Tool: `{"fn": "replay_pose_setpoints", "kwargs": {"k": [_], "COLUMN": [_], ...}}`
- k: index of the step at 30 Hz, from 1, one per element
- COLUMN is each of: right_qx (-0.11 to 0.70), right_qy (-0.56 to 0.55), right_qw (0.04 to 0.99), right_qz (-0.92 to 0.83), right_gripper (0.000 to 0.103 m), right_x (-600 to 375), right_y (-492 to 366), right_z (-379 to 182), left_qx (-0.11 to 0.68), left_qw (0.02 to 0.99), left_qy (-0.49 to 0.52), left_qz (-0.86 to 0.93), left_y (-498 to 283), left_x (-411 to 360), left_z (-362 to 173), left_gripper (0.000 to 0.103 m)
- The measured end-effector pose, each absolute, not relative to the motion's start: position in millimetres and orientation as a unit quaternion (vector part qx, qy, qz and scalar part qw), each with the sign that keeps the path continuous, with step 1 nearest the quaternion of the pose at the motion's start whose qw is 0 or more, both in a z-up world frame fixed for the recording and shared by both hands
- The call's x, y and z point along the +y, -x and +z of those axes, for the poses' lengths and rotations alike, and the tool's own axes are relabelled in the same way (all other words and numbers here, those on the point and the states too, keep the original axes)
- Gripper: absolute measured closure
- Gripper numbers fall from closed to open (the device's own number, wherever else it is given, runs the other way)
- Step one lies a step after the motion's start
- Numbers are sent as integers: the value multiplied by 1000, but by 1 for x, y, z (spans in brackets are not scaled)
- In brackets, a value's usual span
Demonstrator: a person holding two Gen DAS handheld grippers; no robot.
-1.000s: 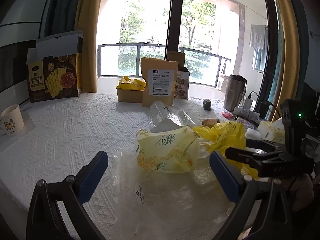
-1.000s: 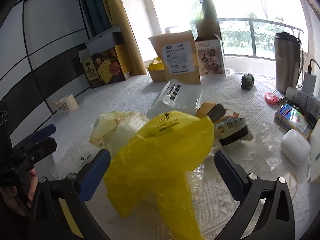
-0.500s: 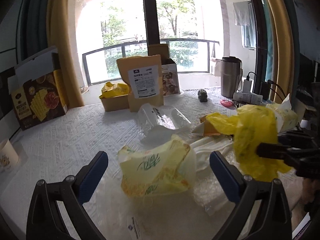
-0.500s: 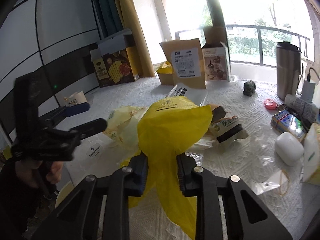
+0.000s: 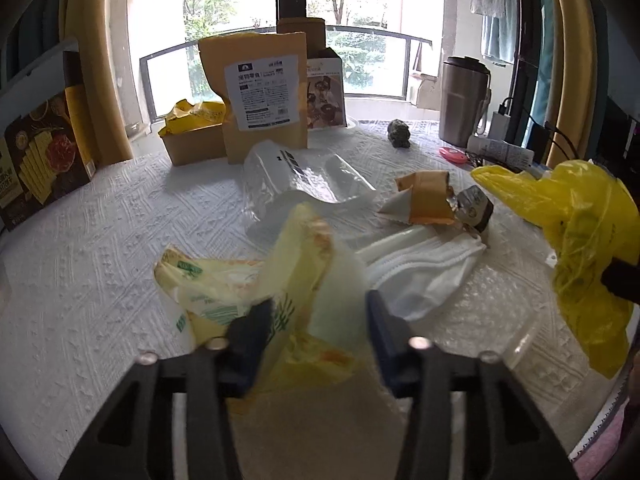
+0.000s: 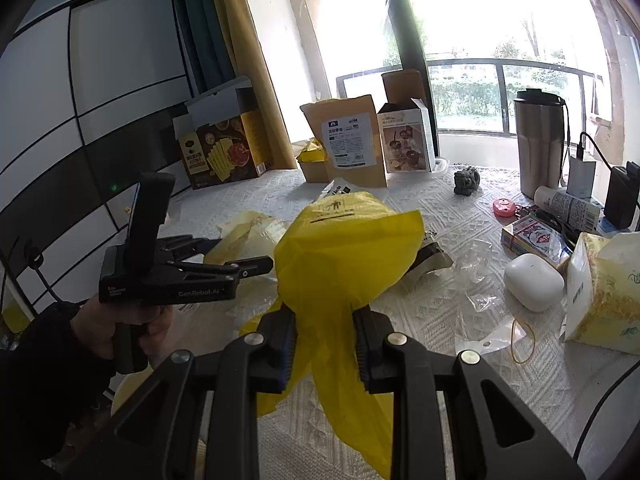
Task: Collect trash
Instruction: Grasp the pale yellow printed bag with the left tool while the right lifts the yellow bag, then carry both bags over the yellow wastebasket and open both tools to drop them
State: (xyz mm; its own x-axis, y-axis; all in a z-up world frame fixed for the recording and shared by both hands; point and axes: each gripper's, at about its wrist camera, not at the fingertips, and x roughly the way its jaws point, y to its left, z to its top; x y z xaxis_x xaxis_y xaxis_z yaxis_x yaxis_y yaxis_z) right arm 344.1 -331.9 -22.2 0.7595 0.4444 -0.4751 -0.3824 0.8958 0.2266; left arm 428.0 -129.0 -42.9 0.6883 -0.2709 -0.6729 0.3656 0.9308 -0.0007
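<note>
My right gripper [image 6: 325, 344] is shut on a bright yellow plastic bag [image 6: 344, 256] and holds it above the table; the bag also shows at the right of the left wrist view [image 5: 584, 248]. My left gripper [image 5: 316, 328] has its jaws closed in on a pale yellow printed bag [image 5: 256, 288] lying on the table. My left gripper shows from the side in the right wrist view [image 6: 256, 266]. A white face mask [image 5: 424, 268], a clear plastic bag [image 5: 296, 184] and a brown torn wrapper [image 5: 432, 200] lie just beyond.
The white textured tablecloth [image 5: 100, 248] bears a brown pouch [image 5: 260, 96], boxes [image 5: 40, 156], a steel tumbler [image 5: 464, 100], a small dark figurine [image 5: 399, 133]. In the right wrist view, a white earbud case [image 6: 534, 282], a rubber band [image 6: 524, 338], a carton [image 6: 604, 292] sit right.
My left gripper has moved forward and closed from wide open onto the pale yellow bag. My right gripper closed on the bright yellow bag and lifted it.
</note>
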Motion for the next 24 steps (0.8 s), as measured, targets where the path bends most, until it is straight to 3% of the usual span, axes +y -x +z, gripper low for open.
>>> {"fn": "replay_pose_setpoints", "kwargs": {"k": [4,6,24], "right_qx": [267,263,230], "right_qy": [-59,-56,-28], "right_qw": [936,937,943], "right_qz": [221,223,240], "right_gripper": [80,80,80], "right_x": [-329,-328,-298], "right_y": [-340,-338,-274], "right_z": [-21,-19,4], "left_qx": [340,329,236], "left_qw": [921,925,949], "left_qy": [-68,-65,-23], "left_qz": [-177,-178,-206], "left_y": [-417,-410,-288], "left_x": [-129,-127,-79], "left_z": [-35,-28,39], "left_gripper": [81,84,87]}}
